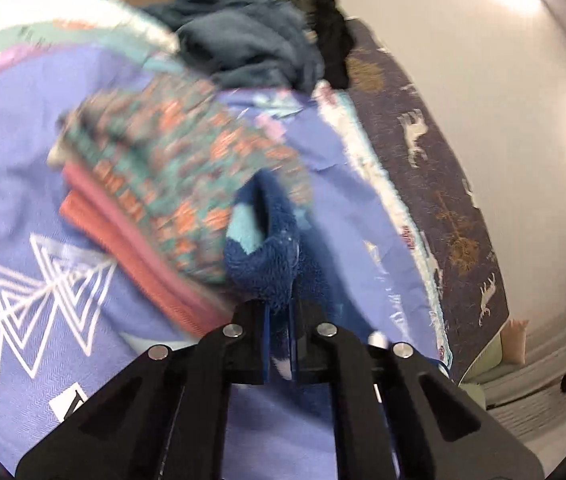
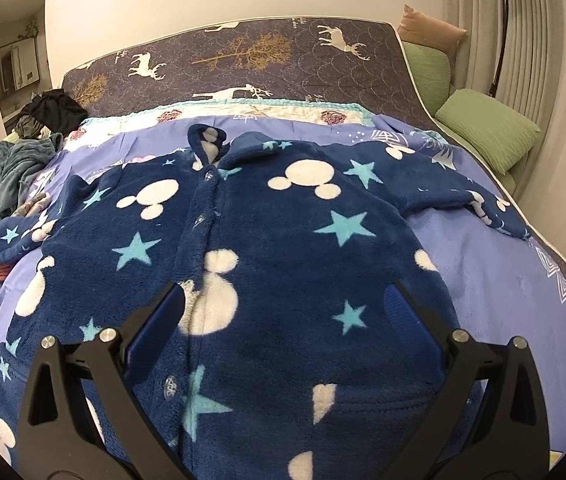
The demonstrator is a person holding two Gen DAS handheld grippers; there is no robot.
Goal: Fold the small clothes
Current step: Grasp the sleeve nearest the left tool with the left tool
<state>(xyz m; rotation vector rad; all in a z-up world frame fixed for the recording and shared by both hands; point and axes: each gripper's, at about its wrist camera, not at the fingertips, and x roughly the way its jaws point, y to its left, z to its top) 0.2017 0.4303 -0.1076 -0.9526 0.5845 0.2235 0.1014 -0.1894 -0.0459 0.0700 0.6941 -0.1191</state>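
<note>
On the bed's lilac sheet (image 2: pixel 483 264), a navy fleece pyjama top (image 2: pixel 283 240) is lying spread, not yet folded. The left gripper (image 1: pixel 281 312) is pinching its sleeve cuff (image 1: pixel 263 256); the right gripper (image 2: pixel 283 308) is hovering spread. At ten o'clock, folded garments (image 1: pixel 155 184) are sitting stacked.

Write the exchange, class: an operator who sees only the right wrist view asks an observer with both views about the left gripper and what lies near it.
Operator: Has the left gripper caught anything?
Observer: Yes, the left gripper is shut on a fold of the blue fleece top.
Operator: What lies beside it?
Observer: A folded stack: a teal-and-orange patterned garment on top of a pink garment.
</note>
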